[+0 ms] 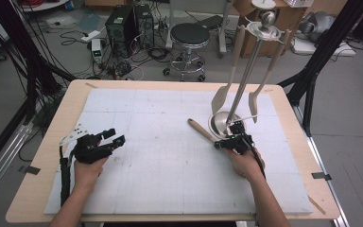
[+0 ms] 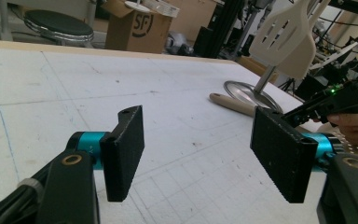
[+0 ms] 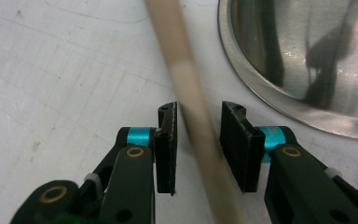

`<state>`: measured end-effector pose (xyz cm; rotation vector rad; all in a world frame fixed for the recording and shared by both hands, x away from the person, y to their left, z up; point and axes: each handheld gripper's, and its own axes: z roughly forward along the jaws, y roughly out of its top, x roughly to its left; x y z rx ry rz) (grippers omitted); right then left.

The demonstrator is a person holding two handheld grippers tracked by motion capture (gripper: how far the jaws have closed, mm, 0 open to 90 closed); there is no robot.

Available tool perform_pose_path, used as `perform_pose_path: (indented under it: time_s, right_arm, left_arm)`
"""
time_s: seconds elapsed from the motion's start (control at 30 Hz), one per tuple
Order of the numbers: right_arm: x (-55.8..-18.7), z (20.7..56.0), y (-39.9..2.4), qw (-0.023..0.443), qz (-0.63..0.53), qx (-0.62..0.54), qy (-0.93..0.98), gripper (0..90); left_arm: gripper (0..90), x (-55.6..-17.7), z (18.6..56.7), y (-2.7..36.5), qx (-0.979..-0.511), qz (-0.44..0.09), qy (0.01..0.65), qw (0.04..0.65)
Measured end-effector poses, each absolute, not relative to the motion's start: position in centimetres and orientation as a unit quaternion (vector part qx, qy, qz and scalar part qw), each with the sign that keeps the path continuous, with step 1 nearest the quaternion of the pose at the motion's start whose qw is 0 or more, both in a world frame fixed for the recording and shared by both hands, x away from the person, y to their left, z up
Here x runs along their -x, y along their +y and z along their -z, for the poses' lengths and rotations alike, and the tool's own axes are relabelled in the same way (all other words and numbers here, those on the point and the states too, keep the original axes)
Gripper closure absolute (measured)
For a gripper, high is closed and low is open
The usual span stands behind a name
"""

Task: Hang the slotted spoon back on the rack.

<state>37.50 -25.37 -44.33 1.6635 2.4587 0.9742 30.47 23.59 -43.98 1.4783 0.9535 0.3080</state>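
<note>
Right now the work centres on a utensil with a wooden handle (image 1: pixel 201 129) lying flat on the white mat (image 1: pixel 160 165), just in front of the round steel base of the utensil stand (image 1: pixel 220 124). Its rounded free end points toward the middle of the table, and the other end runs under the right gripper (image 1: pixel 234 138), which the person holds low over it beside the stand's base.

Seen from the right gripper view, the handle (image 3: pixel 193 107) passes straight between the two black pads. The left pad (image 3: pixel 168 140) looks to be touching or all but touching the wood, while a visible gap remains on the other side, so the jaws straddle the handle without pinching it. The steel base (image 3: pixel 279 98) sits close by on the right.

Over on the person's left, the left gripper (image 1: pixel 108 140) rests near the mat's edge with its jaws spread wide and nothing between them; in its own view the pads (image 2: pixel 126 149) frame bare mat, with a slotted spatula (image 2: pixel 286 39) hanging from the stand farther off.

My reading is that this is the grasping step: the handle is lined up but not yet gripped. The next move seems to call for squeezing the jaws evenly onto the wood, then lifting without knocking the steel base or the two utensils that hang from the stand's top ring (image 1: pixel 264 29).
</note>
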Motion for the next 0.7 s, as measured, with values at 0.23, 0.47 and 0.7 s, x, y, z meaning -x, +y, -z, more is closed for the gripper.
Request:
perform_pose_path:
  time_s: [0.23, 0.47, 0.7]
  right_arm:
    - [-36.8, 44.7, -25.4, 0.031, -0.333, -0.507, 0.794, 59.9]
    - [-35.9, 44.6, -24.5, 0.086, -0.309, -0.478, 0.817, 67.8]
    - [-36.0, 44.3, -24.9, 0.079, -0.318, -0.495, 0.804, 73.9]
  left_arm:
    - [35.5, -30.5, 44.0, 23.5, -0.646, -0.133, 0.416, 0.626]
    - [35.5, -30.5, 44.0, 23.5, -0.646, -0.133, 0.417, 0.625]
    - [35.4, -30.6, 44.1, 23.5, -0.645, -0.132, 0.418, 0.626]
